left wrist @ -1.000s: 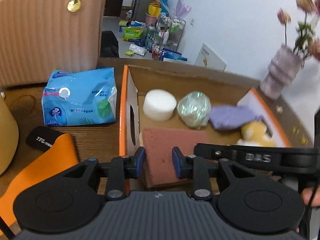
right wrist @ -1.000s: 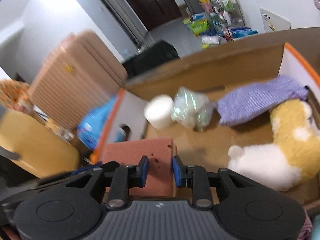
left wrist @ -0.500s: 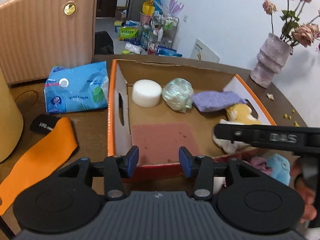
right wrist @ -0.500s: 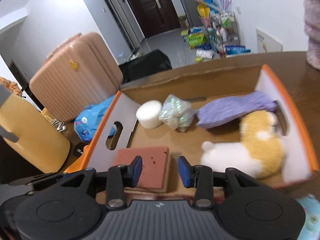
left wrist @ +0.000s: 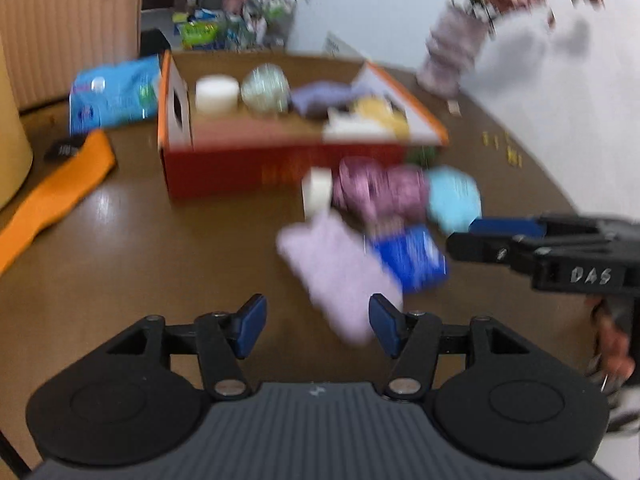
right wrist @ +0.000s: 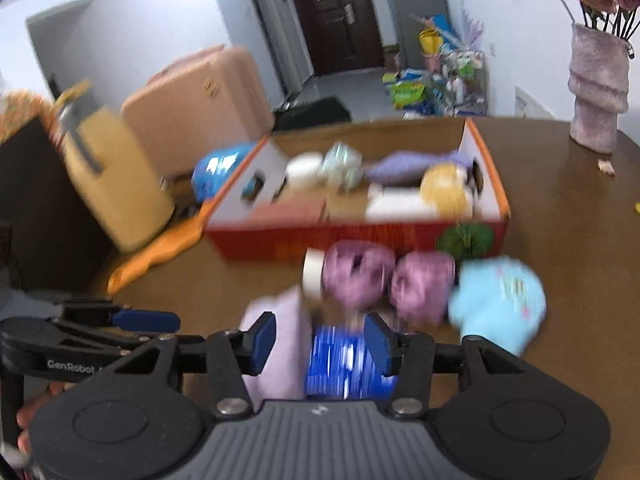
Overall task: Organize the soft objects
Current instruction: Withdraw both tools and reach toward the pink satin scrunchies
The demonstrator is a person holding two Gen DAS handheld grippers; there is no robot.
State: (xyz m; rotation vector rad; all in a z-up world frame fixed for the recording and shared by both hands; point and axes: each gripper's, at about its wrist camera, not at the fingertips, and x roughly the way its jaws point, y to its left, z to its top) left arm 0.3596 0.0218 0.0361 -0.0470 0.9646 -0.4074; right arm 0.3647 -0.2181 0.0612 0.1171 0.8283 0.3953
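An orange cardboard box holds a pink sponge, a white roll, an iridescent ball, a purple cloth and a yellow-white plush. In front of it lie a lilac cloth, a blue pack, two pink knitted items, a light blue soft item and a white block. My left gripper is open and empty, just short of the lilac cloth. My right gripper is open, its jaws on either side of the blue pack.
A blue tissue pack, an orange band and a yellow container lie left of the box. A vase with flowers stands at the back right. A green item sits against the box front.
Both grippers have pulled back out of the box and opened wider. The pink sponget stays in the box. The right gripper now hangs over the loose items in front.
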